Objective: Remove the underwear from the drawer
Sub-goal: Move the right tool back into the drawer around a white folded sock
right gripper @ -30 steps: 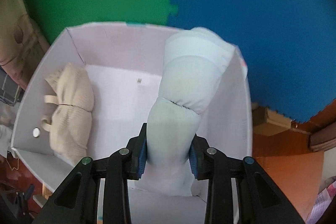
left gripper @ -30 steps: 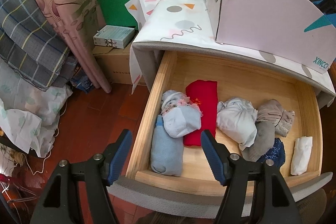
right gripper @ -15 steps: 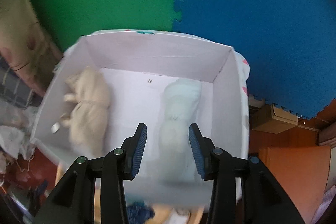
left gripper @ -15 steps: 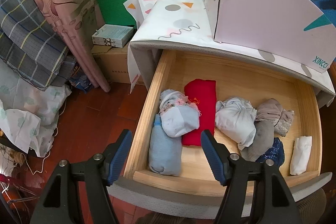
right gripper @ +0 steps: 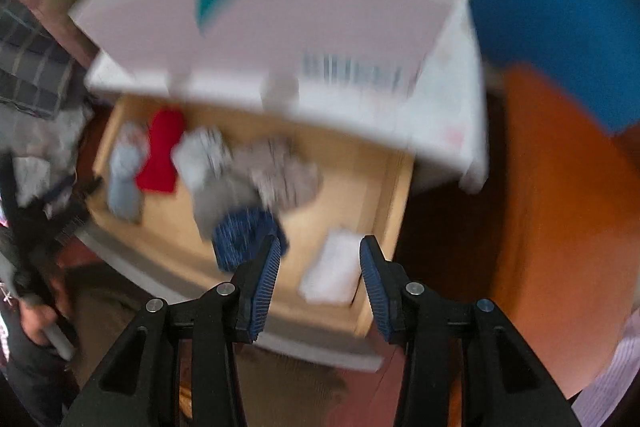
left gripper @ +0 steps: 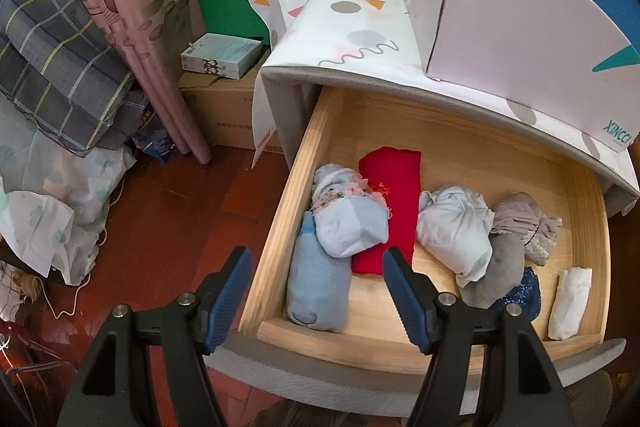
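— Underwear (left gripper: 452, 227) location? Room at the edges?
— Rolled pieces lie in the open wooden drawer (left gripper: 276, 239); bare wood toward its back and right wall. White box (left gripper: 520, 11) sits on the desk (left gripper: 352, 27) above.
— Change since a second ago?
— Your right gripper (right gripper: 318, 267) has let go the pale roll in the box; now empty, fingers parted above the white folded piece (right gripper: 334, 267). View blurred.
— Left?
— Your left gripper (left gripper: 316, 291) spread wide, over the light-blue roll (left gripper: 316, 287) at the drawer's front-left.

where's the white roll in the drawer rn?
The white roll lies at the drawer's front right corner in the left wrist view, just right of the dark blue piece; the right gripper hangs open above it.
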`<state>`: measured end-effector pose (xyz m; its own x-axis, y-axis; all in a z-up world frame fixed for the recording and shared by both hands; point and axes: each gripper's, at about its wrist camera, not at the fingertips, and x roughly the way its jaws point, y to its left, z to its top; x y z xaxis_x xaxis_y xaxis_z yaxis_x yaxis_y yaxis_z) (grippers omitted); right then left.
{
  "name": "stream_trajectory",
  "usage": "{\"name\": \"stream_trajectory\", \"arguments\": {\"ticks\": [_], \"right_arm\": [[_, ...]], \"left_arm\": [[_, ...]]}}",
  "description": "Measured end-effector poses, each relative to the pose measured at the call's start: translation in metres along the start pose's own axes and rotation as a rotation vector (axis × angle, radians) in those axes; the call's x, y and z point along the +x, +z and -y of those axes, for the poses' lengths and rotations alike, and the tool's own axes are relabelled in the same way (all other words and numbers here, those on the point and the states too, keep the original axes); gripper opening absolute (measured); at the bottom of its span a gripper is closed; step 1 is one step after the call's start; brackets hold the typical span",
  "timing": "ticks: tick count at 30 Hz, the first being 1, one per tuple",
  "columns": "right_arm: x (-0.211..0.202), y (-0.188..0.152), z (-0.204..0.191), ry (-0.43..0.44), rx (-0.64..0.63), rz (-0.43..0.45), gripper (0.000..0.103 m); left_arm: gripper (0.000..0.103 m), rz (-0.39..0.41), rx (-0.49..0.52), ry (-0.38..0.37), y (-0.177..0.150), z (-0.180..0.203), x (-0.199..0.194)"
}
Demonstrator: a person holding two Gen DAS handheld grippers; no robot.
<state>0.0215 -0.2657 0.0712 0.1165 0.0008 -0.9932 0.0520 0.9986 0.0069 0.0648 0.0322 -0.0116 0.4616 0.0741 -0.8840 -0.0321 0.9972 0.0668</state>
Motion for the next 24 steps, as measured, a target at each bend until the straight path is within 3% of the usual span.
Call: {"name": "stream_trajectory", "arguments": {"ticks": [3, 10, 15, 24], "right_arm": [[0.041, -0.007, 0.005, 0.029, 0.056, -0.080, 0.038], [0.090, -0.006, 0.011, 0.003, 0.124, -0.171, 0.038], [0.114, -0.008, 0.014, -0.089, 0.113, -0.221, 0.038], [0.132, -0.001, 0.001, -0.126, 0.059, -0.217, 0.038]], "left_arm": [[0.070, -0.005, -0.012, -0.010, 0.000, -0.003, 0.001], [0.070, -0.007, -0.019, -0.017, 0.000, -0.005, 0.001], [0.070, -0.005, -0.013, -0.024, 0.000, -0.003, 0.002], [0.070, -0.006, -0.021, -0.033, 0.001, -0.002, 0.001]]}}
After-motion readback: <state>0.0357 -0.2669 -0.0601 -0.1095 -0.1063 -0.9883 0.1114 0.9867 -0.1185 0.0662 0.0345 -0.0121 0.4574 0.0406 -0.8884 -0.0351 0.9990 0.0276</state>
